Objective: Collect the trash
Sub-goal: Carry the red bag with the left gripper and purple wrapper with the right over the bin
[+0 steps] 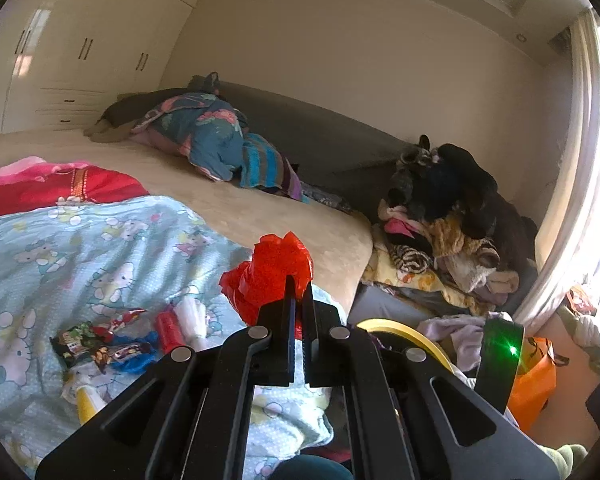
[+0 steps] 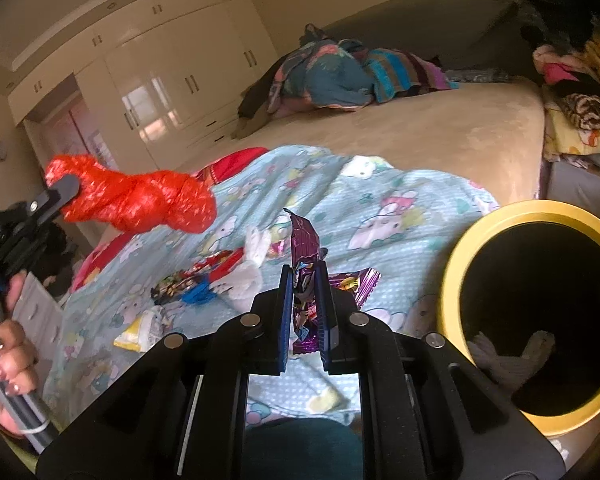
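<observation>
The left gripper (image 1: 298, 284) pinches a crumpled red plastic bag (image 1: 266, 276) between nearly closed fingers, raised above the blanket (image 1: 100, 248). The right gripper (image 2: 304, 280) clamps a purple snack wrapper (image 2: 304, 240) beside the yellow-rimmed bin (image 2: 460, 248). Several more wrappers (image 2: 188, 284) lie on the blanket; their print is unreadable. One hand (image 2: 8, 344) grips the left handle.

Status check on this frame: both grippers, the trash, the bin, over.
Left gripper shut on red plastic bag. Right gripper shut on purple wrapper. Yellow-rimmed bin open, unobstructed. More wrappers on bedsheet.
</observation>
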